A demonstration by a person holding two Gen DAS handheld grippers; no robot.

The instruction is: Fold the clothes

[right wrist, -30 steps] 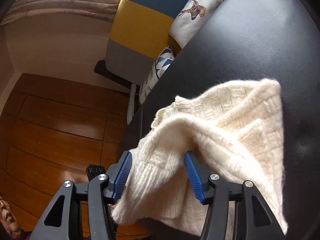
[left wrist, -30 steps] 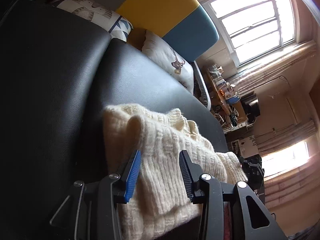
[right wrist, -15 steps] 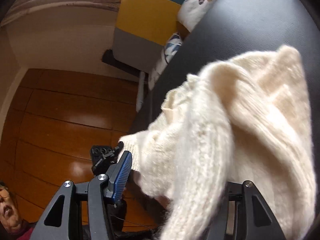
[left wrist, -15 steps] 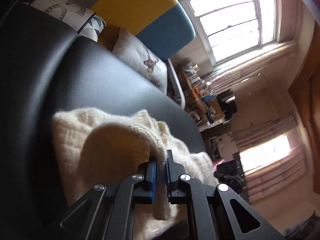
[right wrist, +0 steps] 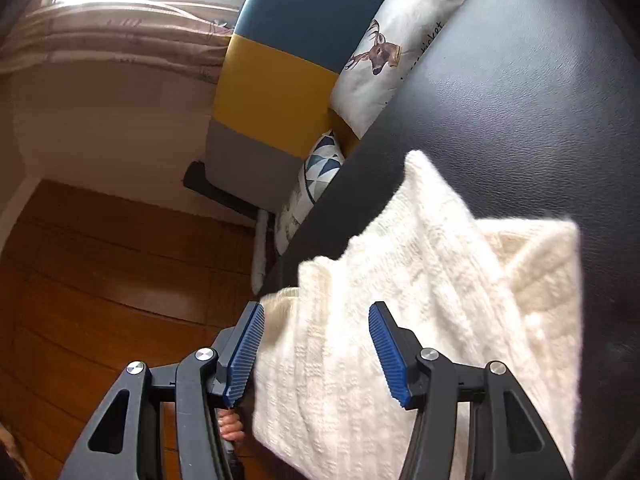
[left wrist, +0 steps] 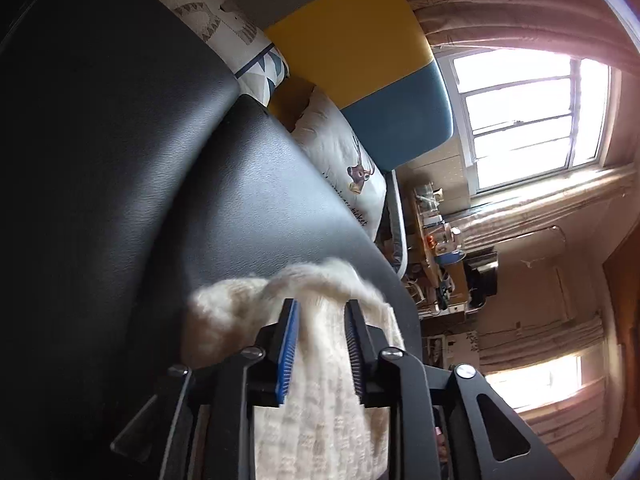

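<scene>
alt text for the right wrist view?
The right gripper, jaws open, straddles a folded cream knit sweater lying on a black padded surface. A deer-print cushion and wooden floor lie beyond.

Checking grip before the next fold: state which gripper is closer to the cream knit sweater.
Left. The cream knit sweater fills the narrow gap between the left gripper's fingers. The right gripper is spread wide around the sweater's edge, not pinching it.
</scene>
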